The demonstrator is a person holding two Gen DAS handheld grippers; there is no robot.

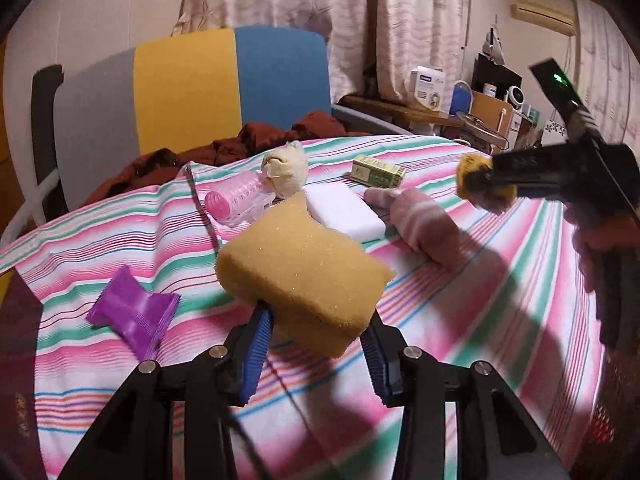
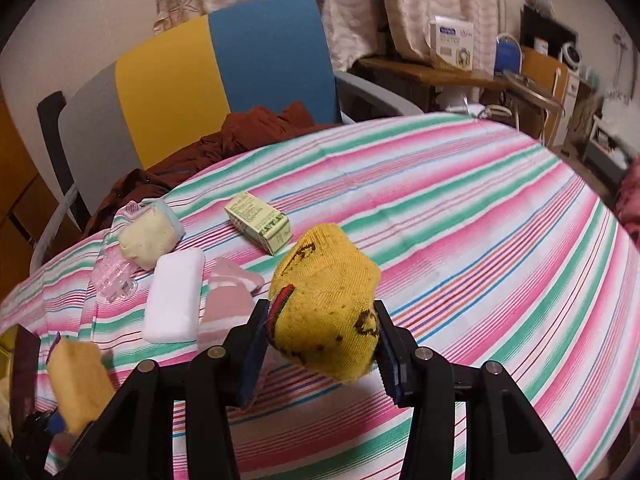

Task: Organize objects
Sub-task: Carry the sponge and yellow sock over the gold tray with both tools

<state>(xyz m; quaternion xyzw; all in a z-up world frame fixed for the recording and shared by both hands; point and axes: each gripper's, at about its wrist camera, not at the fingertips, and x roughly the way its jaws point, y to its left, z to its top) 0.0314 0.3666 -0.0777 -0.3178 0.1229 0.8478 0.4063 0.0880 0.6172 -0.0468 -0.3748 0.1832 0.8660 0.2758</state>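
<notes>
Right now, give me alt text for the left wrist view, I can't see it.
The left claw grips a tan sponge above a striped tablecloth. Behind it lie a white block, pink sock and purple wrapper; the right claw holds something yellow.

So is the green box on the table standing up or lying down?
Lying down: the green box rests on its long side on the striped tablecloth.

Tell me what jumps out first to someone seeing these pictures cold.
Both grippers are full: the left gripper clamps a tan sponge, and the right gripper holds a yellow sock above the striped tablecloth. Behind them stands a chair with a yellow and blue back.
</notes>
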